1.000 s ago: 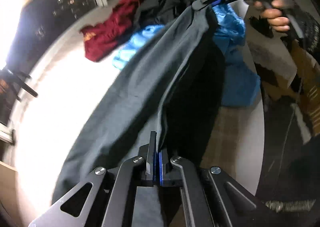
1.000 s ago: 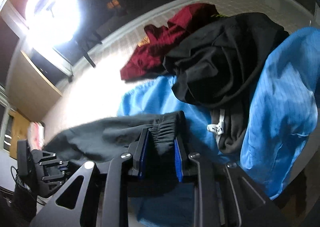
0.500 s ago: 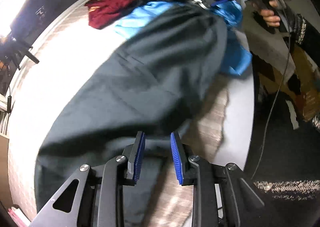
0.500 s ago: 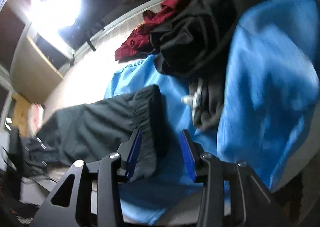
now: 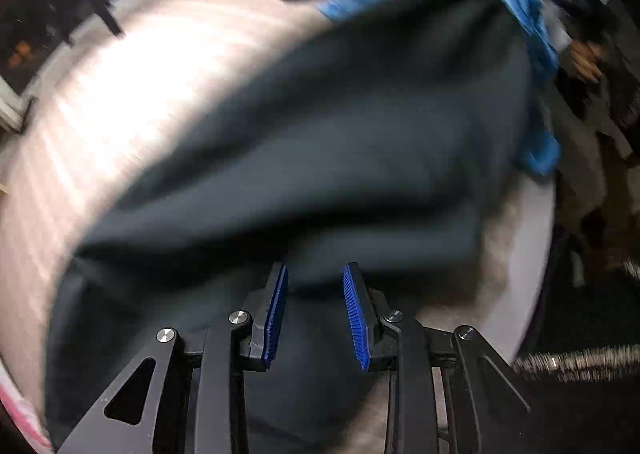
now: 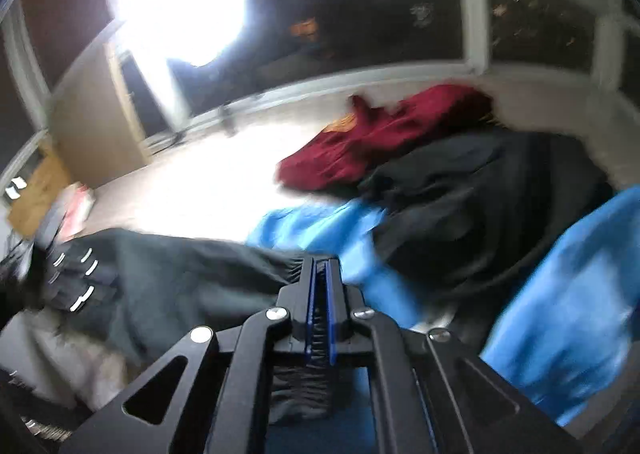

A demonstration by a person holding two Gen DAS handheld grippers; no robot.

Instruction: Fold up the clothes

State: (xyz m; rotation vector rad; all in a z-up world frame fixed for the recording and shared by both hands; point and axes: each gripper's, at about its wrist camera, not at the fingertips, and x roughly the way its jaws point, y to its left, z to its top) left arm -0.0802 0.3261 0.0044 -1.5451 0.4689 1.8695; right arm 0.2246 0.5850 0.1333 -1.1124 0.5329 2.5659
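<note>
A dark grey pair of trousers (image 5: 320,133) lies spread over the pale table (image 5: 140,73). My left gripper (image 5: 315,268) hangs open just above its near end, and cloth shows below the gap with the blue pads (image 5: 276,310) clear of it. In the right wrist view the same trousers (image 6: 180,278) stretch away to the left. My right gripper (image 6: 320,262) is shut on their gathered elastic waistband (image 6: 300,386), which bunches between the pads. The left gripper (image 6: 68,282) shows as a dark blur at the garment's far end.
A heap of other clothes lies beyond the trousers: a red garment (image 6: 380,141), a black one (image 6: 480,205) and a blue one (image 6: 560,294). A bright lamp (image 6: 180,1) glares at the back. The table's rounded edge (image 5: 536,274) drops off on the right, near a person's hand (image 5: 584,57).
The left gripper let go of the trousers, opened and sank toward them as they dropped flat. The right gripper opened, rolled, then closed on the waistband. Both views are blurred by motion.
</note>
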